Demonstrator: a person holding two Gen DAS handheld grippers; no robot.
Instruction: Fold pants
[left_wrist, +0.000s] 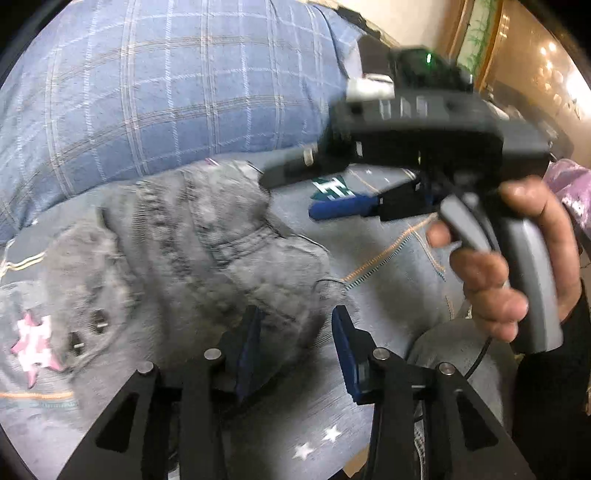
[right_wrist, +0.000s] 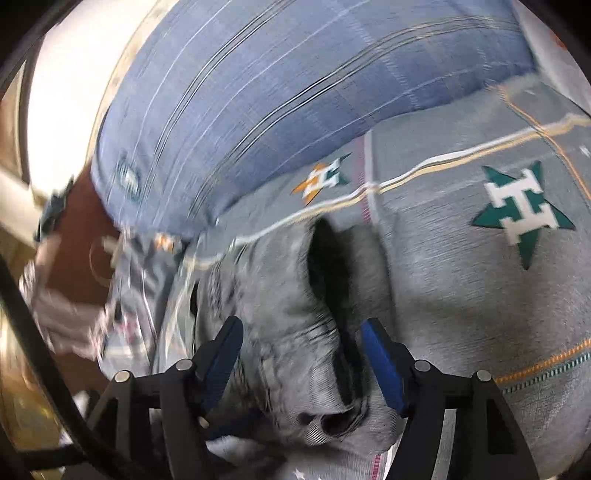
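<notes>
Grey denim pants (left_wrist: 192, 254) lie bunched on a grey bedsheet with star prints (left_wrist: 388, 266). My left gripper (left_wrist: 295, 325) is open, its blue pads just above the near edge of the pants. The right gripper (left_wrist: 328, 192) shows in the left wrist view, held in a hand (left_wrist: 517, 280), open above the sheet beyond the pants. In the right wrist view the right gripper (right_wrist: 301, 334) is open with a fold of the pants (right_wrist: 295, 332) between its blue pads, which do not close on it. The view is blurred.
A blue plaid pillow (left_wrist: 166, 85) lies at the far side of the bed, also in the right wrist view (right_wrist: 295, 92). The sheet (right_wrist: 480, 288) has green star prints. A wooden headboard and floor items show at the left in the right wrist view.
</notes>
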